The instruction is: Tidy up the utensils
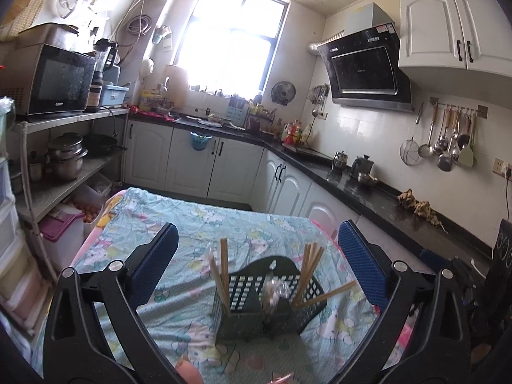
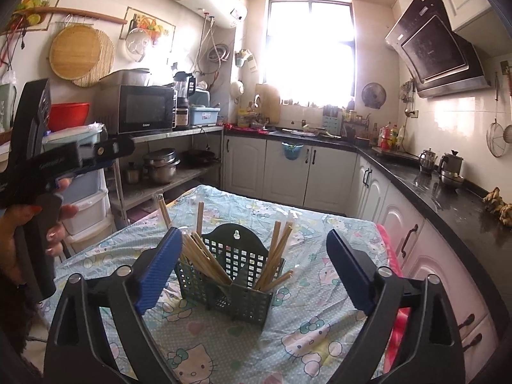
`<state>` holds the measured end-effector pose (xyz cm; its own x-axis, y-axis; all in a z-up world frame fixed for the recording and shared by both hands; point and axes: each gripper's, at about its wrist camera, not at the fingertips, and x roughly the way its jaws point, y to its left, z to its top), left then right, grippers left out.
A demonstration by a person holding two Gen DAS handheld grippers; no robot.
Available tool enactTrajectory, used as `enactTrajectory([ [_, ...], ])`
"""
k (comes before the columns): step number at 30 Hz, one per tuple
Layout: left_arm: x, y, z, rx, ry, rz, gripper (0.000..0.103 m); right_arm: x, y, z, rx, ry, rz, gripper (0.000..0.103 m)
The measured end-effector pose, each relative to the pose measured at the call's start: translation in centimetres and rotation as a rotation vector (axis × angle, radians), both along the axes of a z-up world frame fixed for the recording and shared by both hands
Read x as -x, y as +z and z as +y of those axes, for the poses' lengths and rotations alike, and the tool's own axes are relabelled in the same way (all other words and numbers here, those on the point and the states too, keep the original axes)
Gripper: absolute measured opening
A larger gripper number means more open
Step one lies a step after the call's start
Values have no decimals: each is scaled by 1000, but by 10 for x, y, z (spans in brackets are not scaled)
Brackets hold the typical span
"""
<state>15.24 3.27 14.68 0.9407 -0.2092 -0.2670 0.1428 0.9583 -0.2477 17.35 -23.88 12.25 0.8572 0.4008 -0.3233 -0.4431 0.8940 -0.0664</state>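
Note:
A dark green mesh utensil holder [image 1: 256,307] [image 2: 230,284] stands on the table covered with a light blue cartoon cloth [image 1: 192,224] [image 2: 304,320]. Wooden chopsticks [image 1: 224,268] [image 2: 204,262] stand in its left and right compartments; a clear plastic wrap bundle [image 1: 275,288] sits in the middle one. My left gripper [image 1: 256,256] is open and empty, above and behind the holder. My right gripper [image 2: 252,256] is open and empty, its fingers on either side of the holder. The left gripper's body, in a hand, shows at the left of the right wrist view [image 2: 48,160].
A metal shelf [image 1: 64,121] with a microwave and pots stands at the left. Black countertops [image 1: 368,198] over white cabinets run along the back and right, with kettles and bottles. Hanging utensils [image 1: 448,140] line the right wall. A pink object [image 1: 188,371] lies at the table's near edge.

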Motion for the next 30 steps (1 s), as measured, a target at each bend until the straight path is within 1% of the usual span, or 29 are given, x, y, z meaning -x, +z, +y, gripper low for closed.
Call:
enactTrajectory([
  [4,12,-10,-2,-12,-6,32,92,10,-2,-4,-16,-22,-5,96],
  [10,26,-29,-5,-36,-2,87,92,22,-13,-7,-3,-40,-3,96],
  [13,33,-41,-7,-64,13,119,92,28,-25,-8,4,-48,12,96],
  [22,50,-78,-12,-96,30,206,92,38,-64,-9,44,-65,91,96],
  [25,53,-89,-14,-88,30,231,92,39,-74,-9,50,-75,108,96],
  [28,57,-98,-16,-94,44,233,92,41,-83,-10,48,-89,112,96],
  [30,62,-106,-16,-82,52,236,92,41,-88,-10,47,-99,107,96],
])
